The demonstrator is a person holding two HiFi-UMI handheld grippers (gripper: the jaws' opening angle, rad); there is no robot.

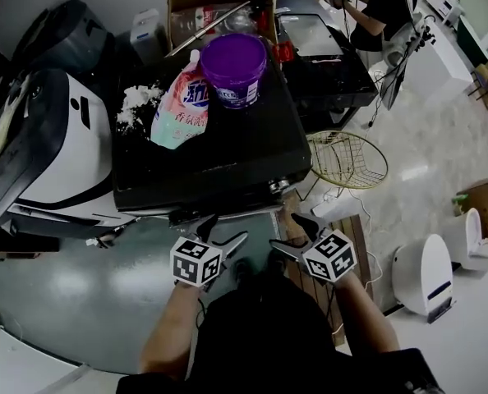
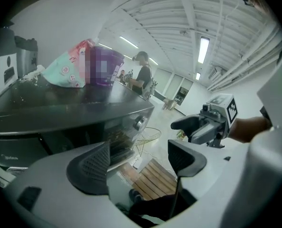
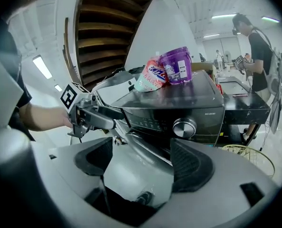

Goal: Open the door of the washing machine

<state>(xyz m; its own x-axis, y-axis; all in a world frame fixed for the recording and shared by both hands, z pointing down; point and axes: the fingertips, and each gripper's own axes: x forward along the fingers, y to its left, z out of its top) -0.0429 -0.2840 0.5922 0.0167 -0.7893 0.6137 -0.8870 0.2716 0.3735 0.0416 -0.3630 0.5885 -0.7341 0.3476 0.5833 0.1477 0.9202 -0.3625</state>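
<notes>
The black washing machine (image 1: 227, 158) stands right in front of me, with a pink detergent bag (image 1: 178, 105) and a purple tub (image 1: 233, 68) on its top. Its control panel and silver knob (image 3: 185, 127) face the right gripper view, and a glossy grey curved front (image 3: 141, 156) lies below the panel. My left gripper (image 1: 223, 230) hangs open just before the machine's front edge, nothing between its pads (image 2: 91, 167). My right gripper (image 1: 292, 232) is beside it, also open and empty (image 3: 143, 160). Each gripper shows in the other's view: the right gripper (image 2: 198, 127), the left gripper (image 3: 96, 118).
A white and black appliance (image 1: 55, 146) stands to the machine's left. On the right are a gold wire basket (image 1: 347, 158), a wooden slat board (image 1: 355, 245) on the floor and a white round unit (image 1: 425, 273). A person (image 1: 384, 6) works at the back right, behind a cardboard box (image 1: 219, 6).
</notes>
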